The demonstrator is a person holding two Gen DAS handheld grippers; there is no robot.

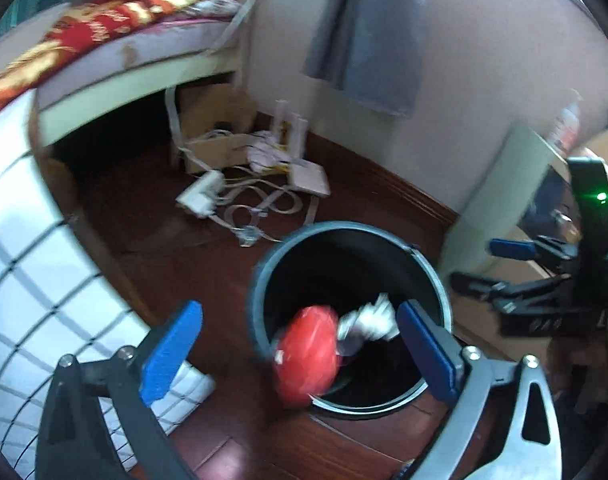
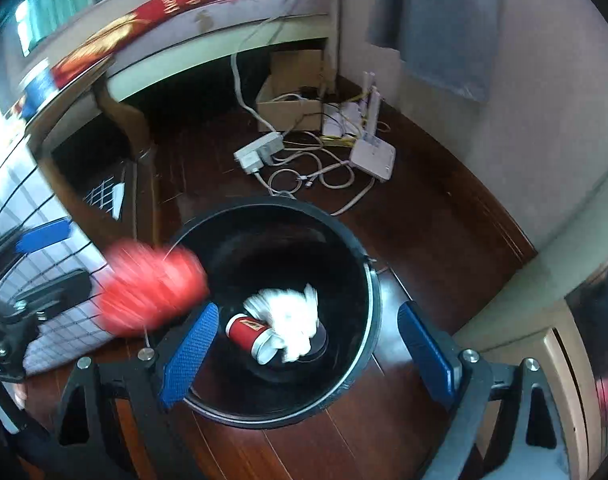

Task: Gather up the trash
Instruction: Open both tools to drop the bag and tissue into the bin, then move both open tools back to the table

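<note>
A round black trash bin (image 1: 432,268) stands on the dark wood floor; it also shows in the right wrist view (image 2: 368,280). Inside lie crumpled white paper (image 2: 292,312) and a red paper cup (image 2: 248,330). A blurred red piece of trash (image 1: 308,354) is in the air at the bin's near rim, free of both grippers; it also shows in the right wrist view (image 2: 152,288). My left gripper (image 1: 300,354) is open above the bin. My right gripper (image 2: 308,350) is open over the bin and also shows at the right edge of the left wrist view (image 1: 492,264).
A bed (image 1: 116,52) stands at the back left. A power strip (image 2: 260,152), tangled cables, a white router (image 2: 374,156) and a cardboard box (image 2: 288,108) lie on the floor beyond the bin. A checked white cloth (image 1: 32,272) covers furniture at left. A pale cabinet (image 2: 516,320) stands right.
</note>
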